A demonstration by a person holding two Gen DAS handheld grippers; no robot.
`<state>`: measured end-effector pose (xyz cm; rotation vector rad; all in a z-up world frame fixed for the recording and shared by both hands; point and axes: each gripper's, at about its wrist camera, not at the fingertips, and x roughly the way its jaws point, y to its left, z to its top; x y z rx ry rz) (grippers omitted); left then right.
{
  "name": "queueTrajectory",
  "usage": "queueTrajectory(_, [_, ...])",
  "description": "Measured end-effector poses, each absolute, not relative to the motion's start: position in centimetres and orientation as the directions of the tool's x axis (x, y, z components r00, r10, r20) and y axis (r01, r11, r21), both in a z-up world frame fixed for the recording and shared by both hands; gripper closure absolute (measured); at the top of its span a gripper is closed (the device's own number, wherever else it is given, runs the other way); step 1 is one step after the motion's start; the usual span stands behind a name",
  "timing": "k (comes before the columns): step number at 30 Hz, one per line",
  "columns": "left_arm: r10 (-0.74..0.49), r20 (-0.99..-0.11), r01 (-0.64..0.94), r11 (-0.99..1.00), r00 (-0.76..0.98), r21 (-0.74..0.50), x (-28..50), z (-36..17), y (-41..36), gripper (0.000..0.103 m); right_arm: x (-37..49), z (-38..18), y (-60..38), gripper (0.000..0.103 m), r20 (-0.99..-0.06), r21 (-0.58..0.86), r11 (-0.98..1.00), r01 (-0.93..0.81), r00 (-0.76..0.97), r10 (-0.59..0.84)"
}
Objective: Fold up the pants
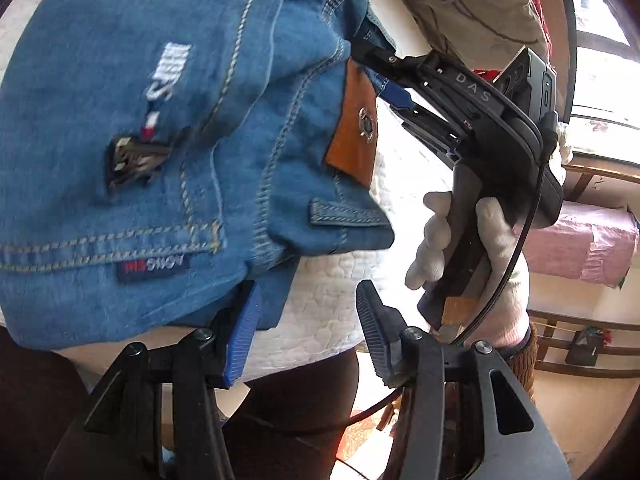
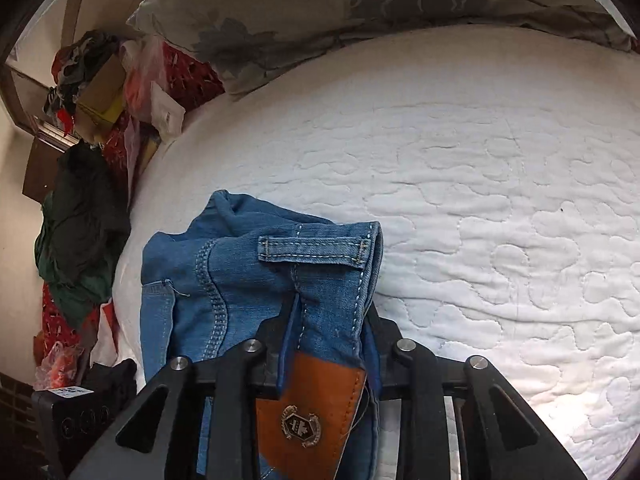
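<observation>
Blue denim pants [image 1: 152, 152] with a back pocket, a belt loop and an orange leather waistband patch [image 1: 354, 136] hang over a white quilted bed [image 1: 332, 308]. My left gripper [image 1: 308, 332] is open; its blue left finger [image 1: 244, 332] touches the denim's lower edge, and nothing lies between the fingers. My right gripper [image 1: 384, 80], held in a white-gloved hand, is shut on the waistband by the patch. In the right wrist view the pants [image 2: 256, 280] bunch between the right gripper's [image 2: 328, 344] closed fingers, with the patch [image 2: 308, 416] draped over it.
The white quilted bed [image 2: 480, 208] spreads to the right. A grey floral pillow [image 2: 320, 12] lies at its far end. Piled clothes, boxes and bags [image 2: 92, 128] crowd the left side. A pink-covered bench [image 1: 580, 240] and wooden furniture stand at the right.
</observation>
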<state>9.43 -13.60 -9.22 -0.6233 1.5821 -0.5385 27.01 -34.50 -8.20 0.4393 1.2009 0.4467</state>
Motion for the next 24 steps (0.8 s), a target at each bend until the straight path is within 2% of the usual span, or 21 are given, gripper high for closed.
queueTrajectory(5, [-0.674,-0.739,-0.061,0.737,0.012,-0.673,6.5,-7.2,-8.5,0.055,25.7,-5.4,-37.2,0.064,-0.718,0.611,0.788,-0.078,0.366,0.593])
queueTrajectory(8, [-0.665,-0.741,-0.115,0.732,0.092,-0.671,7.6,-6.4,-6.1,0.055,25.8,-1.5,-36.5,0.060,-0.680,0.579,0.796,-0.176,0.435,0.591])
queueTrajectory(11, [-0.695,-0.715,-0.142,0.702,0.080,-0.698,9.4,-7.0,-6.3,0.055,26.7,0.6,-33.2,0.058,-0.664,0.576,0.777,-0.252,0.410,0.625])
queueTrajectory(15, [-0.636,-0.771,-0.064,0.768,0.040,-0.637,10.1,-7.9,-7.8,0.055,27.7,1.1,-26.6,0.058,-0.628,0.613,0.700,-0.368,0.310,0.713])
queueTrajectory(17, [-0.615,-0.788,-0.092,0.785,-0.006,-0.612,9.4,-10.5,-6.9,0.055,28.4,-0.3,-23.6,0.062,-0.647,0.620,0.685,-0.384,0.244,0.722])
queueTrajectory(18, [-0.637,-0.770,-0.121,0.767,-0.026,-0.630,9.3,-11.9,-6.6,0.055,28.8,-1.5,-22.3,0.064,-0.679,0.608,0.699,-0.376,0.210,0.704])
queueTrajectory(20, [-0.697,-0.717,-0.170,0.709,-0.017,-0.684,9.5,-12.5,-5.7,0.055,29.7,-4.0,-20.7,0.077,-0.756,0.540,0.762,-0.358,0.192,0.626])
queueTrajectory(21, [-0.715,-0.699,-0.182,0.690,-0.022,-0.701,9.6,-12.5,-5.3,0.055,30.0,-4.8,-20.6,0.086,-0.780,0.507,0.786,-0.354,0.200,0.593])
queueTrajectory(23, [-0.721,-0.692,-0.174,0.684,-0.018,-0.708,9.2,-11.9,-4.5,0.055,30.4,-4.7,-21.4,0.086,-0.758,0.546,0.776,-0.314,0.209,0.618])
queueTrajectory(24, [-0.709,-0.705,-0.143,0.699,-0.012,-0.701,8.7,-11.3,-4.2,0.055,30.2,-3.9,-22.2,0.081,-0.738,0.567,0.768,-0.300,0.229,0.634])
